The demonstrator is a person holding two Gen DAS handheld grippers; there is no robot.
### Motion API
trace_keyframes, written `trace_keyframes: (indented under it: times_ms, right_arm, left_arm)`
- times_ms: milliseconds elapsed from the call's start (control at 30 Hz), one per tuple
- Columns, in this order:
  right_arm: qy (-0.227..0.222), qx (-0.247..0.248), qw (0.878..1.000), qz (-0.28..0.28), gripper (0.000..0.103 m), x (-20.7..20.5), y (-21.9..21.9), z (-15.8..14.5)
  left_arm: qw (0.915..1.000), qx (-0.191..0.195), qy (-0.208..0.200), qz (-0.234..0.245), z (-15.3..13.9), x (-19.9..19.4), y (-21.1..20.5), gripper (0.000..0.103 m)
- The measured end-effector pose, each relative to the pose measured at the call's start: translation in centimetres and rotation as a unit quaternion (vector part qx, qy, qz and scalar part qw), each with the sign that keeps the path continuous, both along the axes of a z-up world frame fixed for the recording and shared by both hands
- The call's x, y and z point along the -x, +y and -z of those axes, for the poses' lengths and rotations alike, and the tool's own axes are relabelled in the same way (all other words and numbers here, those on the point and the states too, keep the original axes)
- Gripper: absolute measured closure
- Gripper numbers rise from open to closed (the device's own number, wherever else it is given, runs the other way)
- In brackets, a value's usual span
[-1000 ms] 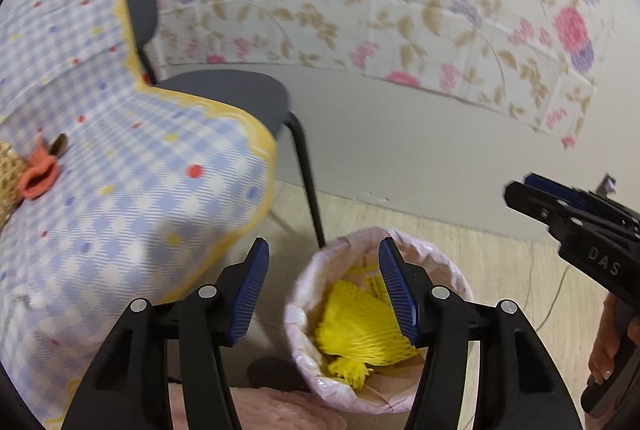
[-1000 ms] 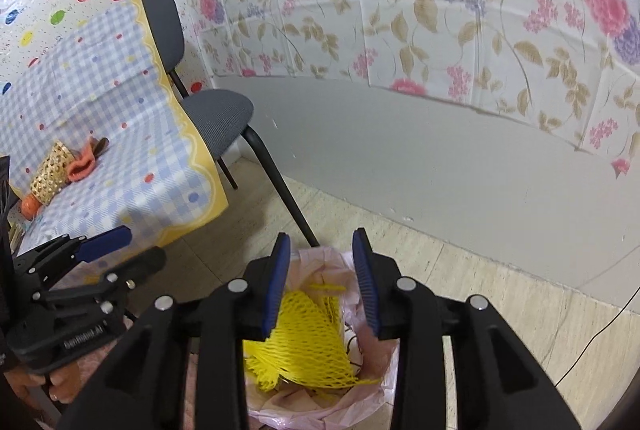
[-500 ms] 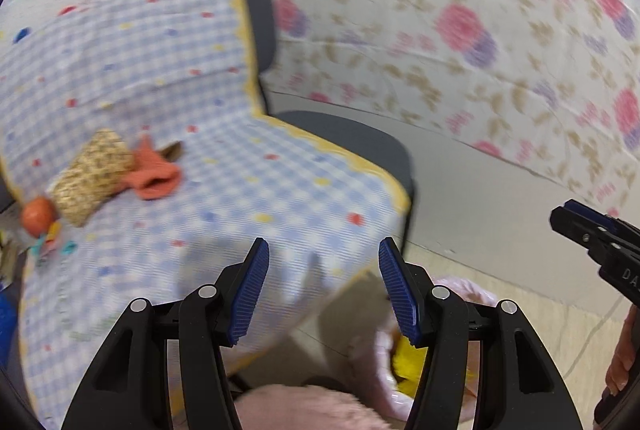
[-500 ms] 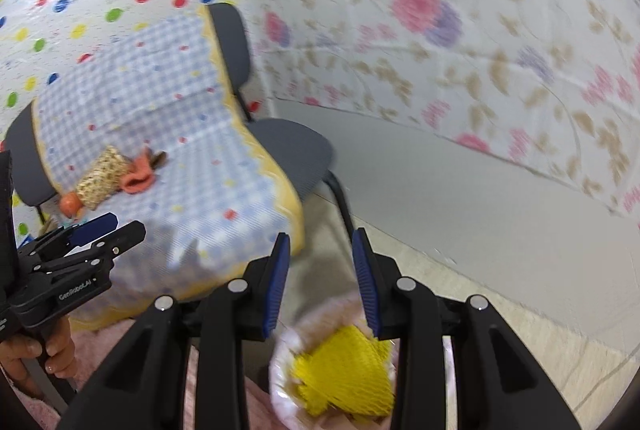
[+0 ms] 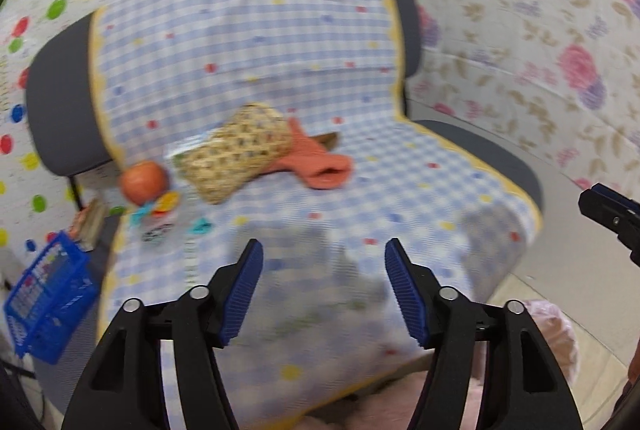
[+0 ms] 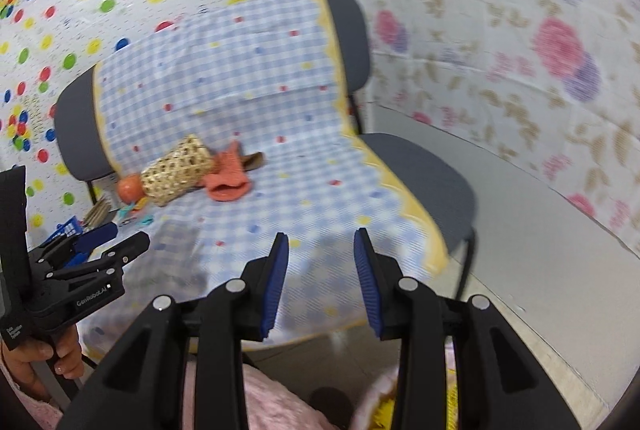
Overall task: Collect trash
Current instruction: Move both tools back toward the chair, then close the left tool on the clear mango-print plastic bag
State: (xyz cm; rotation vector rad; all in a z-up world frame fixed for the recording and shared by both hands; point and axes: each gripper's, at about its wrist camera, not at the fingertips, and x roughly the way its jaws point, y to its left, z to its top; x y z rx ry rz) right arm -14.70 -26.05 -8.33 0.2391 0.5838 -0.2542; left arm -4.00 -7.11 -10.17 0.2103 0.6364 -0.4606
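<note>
Both wrist views look down along their fingers, sharing the checked cloth (image 5: 304, 41).

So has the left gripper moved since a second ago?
Yes. The left gripper swung from over the pink-lined bin toward the checked cloth on the chairs.

Checked cloth (image 5: 280, 49) over chairs, bearing woven basket (image 5: 236, 149), orange fruit (image 5: 143, 181), orange rag (image 5: 324, 165)

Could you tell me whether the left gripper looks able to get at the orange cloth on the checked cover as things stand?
Probably yes. The left gripper is open and empty, its jaws just widened, and only bare checked cover lies between it and the orange cloth. The woven basket overlaps the cloth's far-left edge only.
</note>
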Motion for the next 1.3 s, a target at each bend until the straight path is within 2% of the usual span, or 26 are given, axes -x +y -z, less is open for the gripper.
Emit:
trace_keyframes:
  times_ms: [200,400,467,600,900,1067,1300]
  right_arm:
    - [0.0,-0.005,0.999,-0.04,0.062,-4.0,2.0,-0.3]
    - [0.005,0.004,0.997,-0.072,0.053,-7.9,4.0,-0.3]
    - [0.008,0.005,0.997,-0.082,0.049,-9.0,4.6,0.0]
    - [0.015,0.01,0.995,-0.097,0.042,-11.6,5.4,0.6]
    - [0.035,0.003,0.994,-0.103,0.04,-17.4,4.9,2.5]
    - [0.044,0.001,0.993,-0.105,0.04,-19.4,4.3,3.5]
    - [0.049,-0.006,0.993,-0.108,0.04,-21.9,3.9,4.4]
  left_arm:
    - [0.9986,-0.004,0.002,-0.052,0.0,-2.6,3.8,0.034]
    - [0.9931,-0.002,0.027,-0.114,0.9,-6.0,7.3,0.033]
    - [0.9907,0.003,0.034,-0.132,1.2,-7.2,8.3,0.024]
    - [0.9873,0.003,0.045,-0.152,1.7,-9.3,9.4,0.018]
    - [0.9789,-0.006,0.098,-0.18,4.6,-14.8,8.6,0.014]
    - [0.9664,-0.016,0.136,-0.218,6.9,-17.7,8.7,0.014]
    - [0.9585,-0.008,0.151,-0.242,7.5,-20.0,9.0,0.013]
